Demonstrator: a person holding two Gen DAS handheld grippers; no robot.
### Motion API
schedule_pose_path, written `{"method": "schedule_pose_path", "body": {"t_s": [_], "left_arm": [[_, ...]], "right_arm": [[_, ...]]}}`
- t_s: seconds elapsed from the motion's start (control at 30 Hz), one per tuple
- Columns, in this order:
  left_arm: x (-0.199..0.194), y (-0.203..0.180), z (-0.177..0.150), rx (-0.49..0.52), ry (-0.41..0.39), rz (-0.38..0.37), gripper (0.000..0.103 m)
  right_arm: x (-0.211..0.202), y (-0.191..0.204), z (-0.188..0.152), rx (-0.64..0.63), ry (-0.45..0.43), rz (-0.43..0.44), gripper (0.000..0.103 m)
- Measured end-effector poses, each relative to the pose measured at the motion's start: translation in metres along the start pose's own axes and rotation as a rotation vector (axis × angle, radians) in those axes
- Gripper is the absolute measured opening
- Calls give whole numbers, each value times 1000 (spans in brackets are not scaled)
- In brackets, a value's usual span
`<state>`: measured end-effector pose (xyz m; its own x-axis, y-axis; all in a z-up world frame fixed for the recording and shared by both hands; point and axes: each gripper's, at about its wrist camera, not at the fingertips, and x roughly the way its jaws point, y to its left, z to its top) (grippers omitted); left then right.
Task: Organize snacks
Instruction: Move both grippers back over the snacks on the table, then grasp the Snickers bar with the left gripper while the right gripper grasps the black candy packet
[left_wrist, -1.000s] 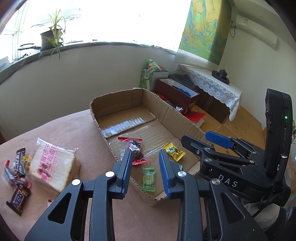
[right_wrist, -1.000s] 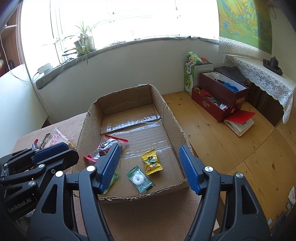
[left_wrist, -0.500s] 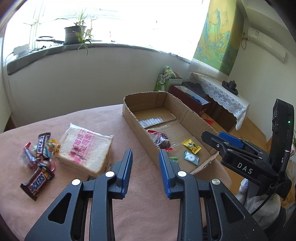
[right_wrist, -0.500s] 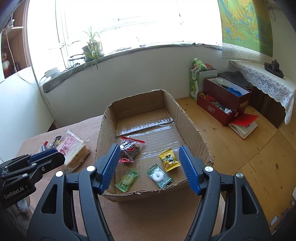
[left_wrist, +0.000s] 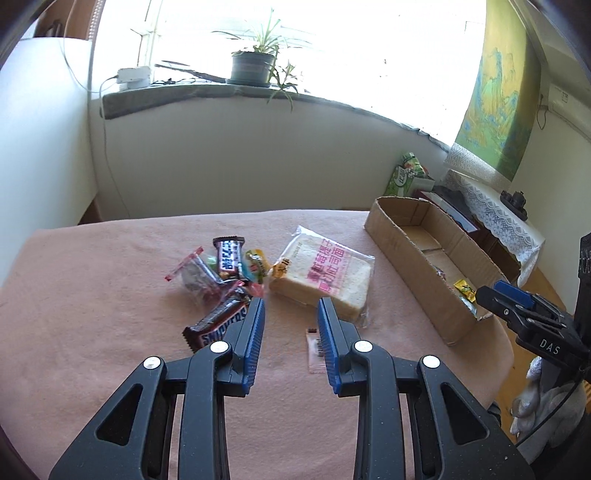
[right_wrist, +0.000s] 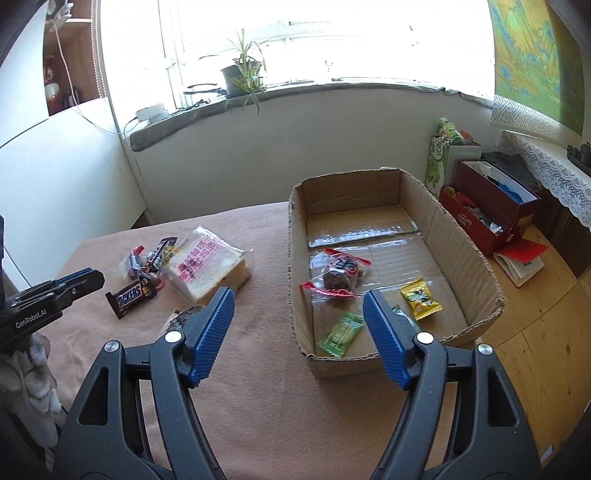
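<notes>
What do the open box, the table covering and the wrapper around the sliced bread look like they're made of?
The box looks like plain brown corrugated cardboard: matte, ragged torn rims, glossy clear tape on its floor. The table covering seems a soft pinkish fabric, matte and slightly fuzzy, perhaps fleece. The bread wrapper appears thin clear plastic film, shiny and crinkled, with pink print.

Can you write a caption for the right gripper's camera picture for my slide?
Open right gripper above the pink table, between wrapped bread and a cardboard box holding four snacks.
</notes>
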<state>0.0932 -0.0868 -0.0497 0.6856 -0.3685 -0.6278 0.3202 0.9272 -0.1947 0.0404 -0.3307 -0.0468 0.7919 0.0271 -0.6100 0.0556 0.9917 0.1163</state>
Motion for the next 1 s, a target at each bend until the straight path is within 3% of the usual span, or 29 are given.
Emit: {"method": "schedule_pose_path", "body": {"t_s": [0.23, 0.6, 0.77, 1.0], "left_arm": [[2, 29, -3, -30, 6, 43, 28], [31, 56, -7, -43, 69, 47, 28], [42, 60, -6, -27, 88, 24, 28], [50, 70, -1, -45, 92, -3, 35]], "right_arm": [[20, 59, -12, -124, 64, 86, 75], [84, 96, -26, -59, 233, 151, 75], [111, 97, -30, -4, 312, 153, 56], [128, 91, -24, 74, 332, 151, 52]]}}
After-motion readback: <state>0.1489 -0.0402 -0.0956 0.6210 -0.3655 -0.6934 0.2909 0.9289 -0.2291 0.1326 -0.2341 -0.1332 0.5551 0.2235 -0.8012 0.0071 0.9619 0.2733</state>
